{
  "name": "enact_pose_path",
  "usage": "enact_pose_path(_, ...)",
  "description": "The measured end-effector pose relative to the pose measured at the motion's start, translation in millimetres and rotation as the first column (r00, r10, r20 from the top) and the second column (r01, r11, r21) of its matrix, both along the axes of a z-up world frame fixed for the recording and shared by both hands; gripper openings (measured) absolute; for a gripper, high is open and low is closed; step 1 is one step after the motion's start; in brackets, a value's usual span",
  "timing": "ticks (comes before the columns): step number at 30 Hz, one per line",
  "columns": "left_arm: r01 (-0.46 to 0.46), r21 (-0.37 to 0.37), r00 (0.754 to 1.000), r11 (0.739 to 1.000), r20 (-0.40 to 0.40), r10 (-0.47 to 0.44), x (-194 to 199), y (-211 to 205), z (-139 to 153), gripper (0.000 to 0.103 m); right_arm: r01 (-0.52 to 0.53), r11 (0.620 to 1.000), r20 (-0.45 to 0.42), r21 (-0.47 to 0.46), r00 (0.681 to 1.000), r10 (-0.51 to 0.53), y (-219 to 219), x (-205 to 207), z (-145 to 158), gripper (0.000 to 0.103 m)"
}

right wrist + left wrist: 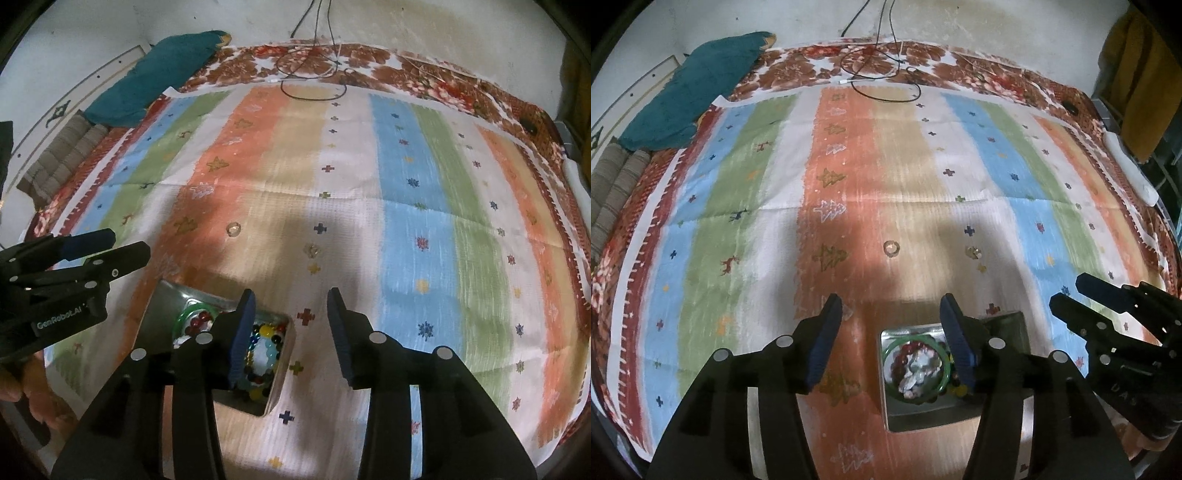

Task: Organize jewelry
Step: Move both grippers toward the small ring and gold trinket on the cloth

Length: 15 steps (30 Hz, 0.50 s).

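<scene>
A metal tin (886, 398) (280, 373) lies on the striped cloth and holds a green bangle (892, 349) (184, 314) and several bead bracelets (266, 343). A small clear ring (891, 248) (233, 229) lies on the cloth beyond the tin. A second small sparkly piece (973, 253) (312, 250) lies to its right. My left gripper (892, 314) is open and empty, above the tin's far edge. My right gripper (291, 306) is open and empty, just right of the tin; it also shows in the left wrist view (1067, 293).
The striped cloth (905, 177) covers a floral bedspread (798, 70). A teal cloth (701, 85) lies at the far left corner. Black and white cables (882, 74) lie at the far edge. A white object (1126, 162) lies along the right edge.
</scene>
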<state>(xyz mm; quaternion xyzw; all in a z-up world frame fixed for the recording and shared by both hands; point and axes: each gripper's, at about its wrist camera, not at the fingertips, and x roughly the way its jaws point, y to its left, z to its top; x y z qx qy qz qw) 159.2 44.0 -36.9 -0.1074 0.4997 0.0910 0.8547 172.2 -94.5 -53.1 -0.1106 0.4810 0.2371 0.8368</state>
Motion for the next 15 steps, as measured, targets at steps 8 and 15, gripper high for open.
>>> enact_pose_path(8, 0.032, 0.015, 0.999, 0.999, -0.038, -0.031, 28, 4, -8, 0.057, -0.013, 0.999, -0.020, -0.051, 1.000, 0.012, 9, 15, -12, 0.047)
enact_pose_path(15, 0.051, 0.030, 0.997, 0.998, -0.052, -0.050, 40, 5, -11, 0.058, -0.012, 0.997, -0.041, -0.077, 0.999, 0.009, 14, 31, -22, 0.047)
